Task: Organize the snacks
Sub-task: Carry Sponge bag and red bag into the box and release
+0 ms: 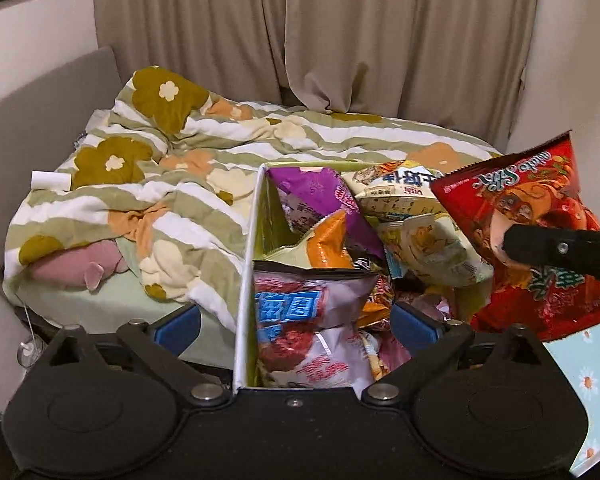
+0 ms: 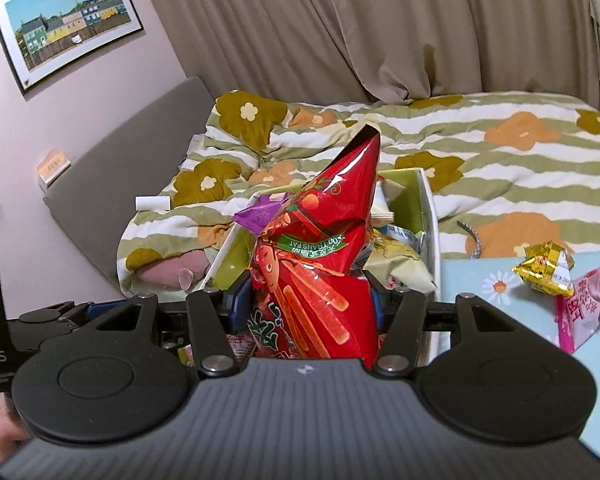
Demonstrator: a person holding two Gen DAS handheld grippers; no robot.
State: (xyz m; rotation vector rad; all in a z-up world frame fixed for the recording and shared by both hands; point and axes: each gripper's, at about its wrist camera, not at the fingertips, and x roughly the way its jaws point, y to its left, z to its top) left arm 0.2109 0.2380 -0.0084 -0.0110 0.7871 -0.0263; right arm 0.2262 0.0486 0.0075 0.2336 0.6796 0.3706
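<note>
- Bedroom bkgd: beige curtains [image 1: 300,32] behind a bed w/ a rumpled floral quilt [image 1: 148,168], green/white stripes; framed picture [image 2: 66,20] of coloured houses on the wall, seen in right wrist view.
- White box [image 1: 246,268] w/ yellow-green lining sits at the bed's edge, just beside the quilt; packed w/ snack bags.
- Inside box: purple bag [image 1: 320,196] at the far end, orange bag [image 1: 328,240] below it, pale yellow-green bag [image 1: 420,232] to the right, white/purple bag w/ blue label [image 1: 312,320] nearest the camera.
- Left gripper [image 1: 296,324]: jaws spread wide, nothing gripped; they straddle the box's near-left wall, w/ the blue-label bag lying between the blue pads but not pressed.
- Right gripper [image 2: 306,304]: jaws partly closed, pinching a red snack bag [image 2: 320,264] by its lower half; bag stands upright, tip pointing up, right above the box.
- Left wrist view shows the same red bag at the box's right edge w/ one black finger across it.
- Light-blue daisy-print surface [image 2: 492,280] right of the box; gold packet [image 2: 546,268] and pink packet [image 2: 584,304] lie on it, touching.
- Pink plush toy [image 1: 80,268] tucked under the quilt edge; small white roll [image 1: 50,181] on the quilt.
</note>
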